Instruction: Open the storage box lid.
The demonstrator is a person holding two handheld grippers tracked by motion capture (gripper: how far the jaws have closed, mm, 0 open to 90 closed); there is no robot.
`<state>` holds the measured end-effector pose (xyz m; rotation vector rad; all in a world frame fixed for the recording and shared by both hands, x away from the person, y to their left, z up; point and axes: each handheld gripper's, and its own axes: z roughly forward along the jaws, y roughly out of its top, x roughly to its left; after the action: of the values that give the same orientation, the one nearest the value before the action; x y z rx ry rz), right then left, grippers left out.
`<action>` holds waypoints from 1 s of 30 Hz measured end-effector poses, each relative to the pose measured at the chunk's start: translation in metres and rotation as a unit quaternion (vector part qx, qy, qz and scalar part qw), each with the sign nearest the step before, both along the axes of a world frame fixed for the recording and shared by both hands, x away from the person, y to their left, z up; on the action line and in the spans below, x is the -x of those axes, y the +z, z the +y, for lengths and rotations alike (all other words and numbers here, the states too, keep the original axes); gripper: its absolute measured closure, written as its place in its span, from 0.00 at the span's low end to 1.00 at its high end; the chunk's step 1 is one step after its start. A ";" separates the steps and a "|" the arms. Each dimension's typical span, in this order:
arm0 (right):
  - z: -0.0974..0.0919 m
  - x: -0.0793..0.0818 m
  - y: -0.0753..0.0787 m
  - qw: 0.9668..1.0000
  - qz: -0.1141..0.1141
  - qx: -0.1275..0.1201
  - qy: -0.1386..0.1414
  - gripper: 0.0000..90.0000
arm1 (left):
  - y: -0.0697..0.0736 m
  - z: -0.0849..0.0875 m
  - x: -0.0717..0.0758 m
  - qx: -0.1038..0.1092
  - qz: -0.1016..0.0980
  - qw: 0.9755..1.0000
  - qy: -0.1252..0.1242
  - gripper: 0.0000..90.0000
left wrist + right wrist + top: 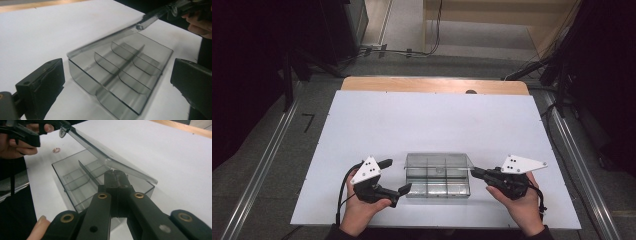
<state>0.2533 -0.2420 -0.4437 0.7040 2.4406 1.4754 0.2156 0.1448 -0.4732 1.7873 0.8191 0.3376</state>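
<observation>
So the right tool (pixel 474 172) sits in the lower right of the high view, jaws pinched fully together on the edge of the clear lid (pixel 439 161) of a little plastic box (pixel 438 182). In the right tool's own camera you can see the two black jaws closed tight with the lid edge (pixel 110 157) caught at their tips, and the lid is tilted up off the box (pixel 75 182) at an angle, hinged along the far side. The left tool (pixel 394 176) is in the lower left of the high view with its jaws spread wide, holding nothing, the near jaw tip just beside the box's left wall. From the left tool's camera the two jaws stand at the left and right edges of the frame with the box (pixel 120 80) between and beyond them, not touching either pad as far as I can tell. The box is see-through grey with a long divider down the middle and curved cross dividers making small compartments, all looking empty. It sits on the white sheet covering the bench (pixel 422 120), low centre in the high view, right between the two hands. There's a tiny pinkish ring-like thing (pixel 56 150) on the sheet near the box in the right tool's camera, too small to tell what it is.
</observation>
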 end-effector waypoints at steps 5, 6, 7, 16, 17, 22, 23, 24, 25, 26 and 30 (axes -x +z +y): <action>0.006 -0.007 0.005 1.000 -0.003 0.000 0.003 0.98 | 0.004 -0.004 -0.016 -0.007 -0.002 1.000 0.009 0.00; 0.007 -0.008 0.006 1.000 -0.003 -0.001 0.003 0.98 | 0.004 -0.005 -0.019 -0.008 -0.002 1.000 0.007 0.00; 0.007 -0.009 0.007 1.000 -0.003 0.000 0.002 0.98 | 0.004 -0.007 -0.022 -0.010 -0.002 1.000 0.010 0.00; 0.009 -0.018 0.015 1.000 -0.007 -0.008 -0.005 0.98 | 0.004 -0.014 -0.042 -0.010 -0.001 1.000 0.006 0.11; 0.010 -0.020 0.017 1.000 -0.011 -0.007 -0.008 0.98 | 0.003 -0.013 -0.044 -0.008 -0.002 1.000 0.003 0.19; 0.014 -0.024 0.022 0.999 -0.022 -0.002 -0.023 0.98 | -0.001 -0.010 -0.055 0.001 0.011 1.000 0.024 0.30; 0.014 -0.024 0.022 0.999 -0.022 -0.002 -0.023 0.98 | -0.001 -0.009 -0.056 0.001 0.012 0.999 0.031 0.30; 0.015 -0.025 0.023 0.999 -0.022 -0.002 -0.024 0.98 | -0.003 -0.009 -0.058 0.003 0.014 0.999 0.032 0.33; 0.016 -0.026 0.023 0.999 -0.019 -0.002 -0.025 0.98 | -0.004 -0.008 -0.059 0.005 0.017 0.999 0.031 0.35; 0.016 -0.027 0.023 0.999 -0.020 -0.004 -0.025 0.98 | -0.005 -0.008 -0.061 0.004 0.020 0.999 0.029 0.37; 0.018 -0.031 0.023 1.000 -0.015 -0.006 -0.026 0.98 | -0.008 -0.009 -0.064 0.005 0.025 0.999 0.025 0.46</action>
<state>0.2845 -0.2243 -0.4211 0.7372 2.3744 1.4702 0.2794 0.1362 -0.4814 1.7750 0.8991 0.3226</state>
